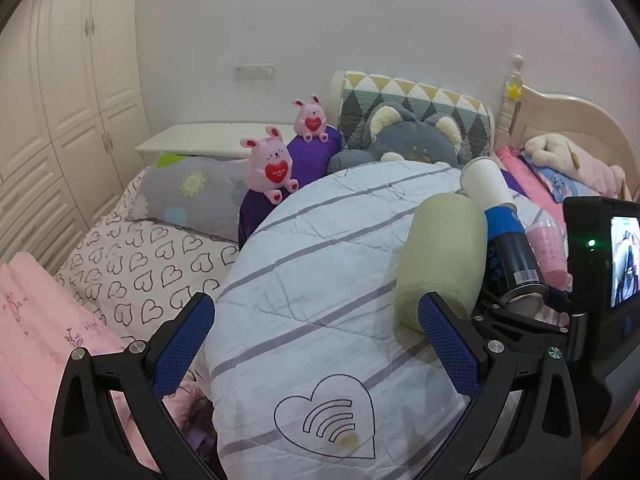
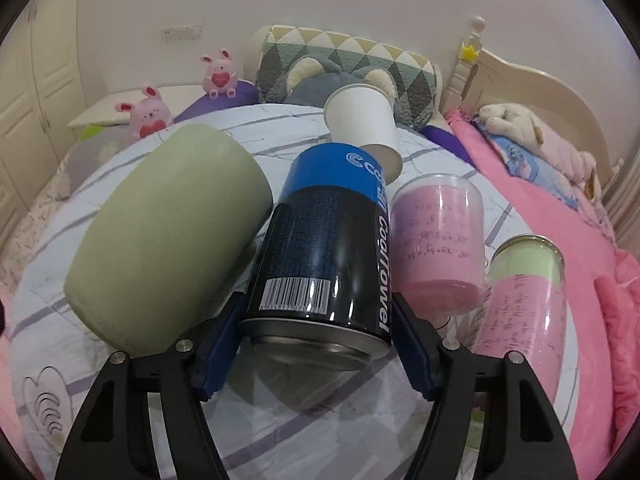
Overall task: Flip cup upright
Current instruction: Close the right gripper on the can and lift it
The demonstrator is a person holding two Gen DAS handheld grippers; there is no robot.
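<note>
Your right gripper (image 2: 316, 344) clamps the blue-and-black can (image 2: 324, 240) near its base, seemingly tilting it upright on the quilt (image 2: 280, 120); your left gripper (image 1: 316, 344) hangs open, spare, beside the green cup (image 1: 440, 256).

Glossy metal can (image 2: 320, 248) between the right gripper's (image 2: 320, 354) textured blue pads (image 2: 416, 360); printed label, bare shiny base rim. Left of it, matt pale-green cup (image 2: 168, 236), smooth. Beyond the claw, matt white paper cup (image 2: 360, 122). Right of the claw, two clear glossy plastic cups (image 2: 438, 240), (image 2: 524, 300). Underneath, quilted cloth blanket (image 2: 280, 128), soft, creased. Claw arms: matt black plastic.
</note>
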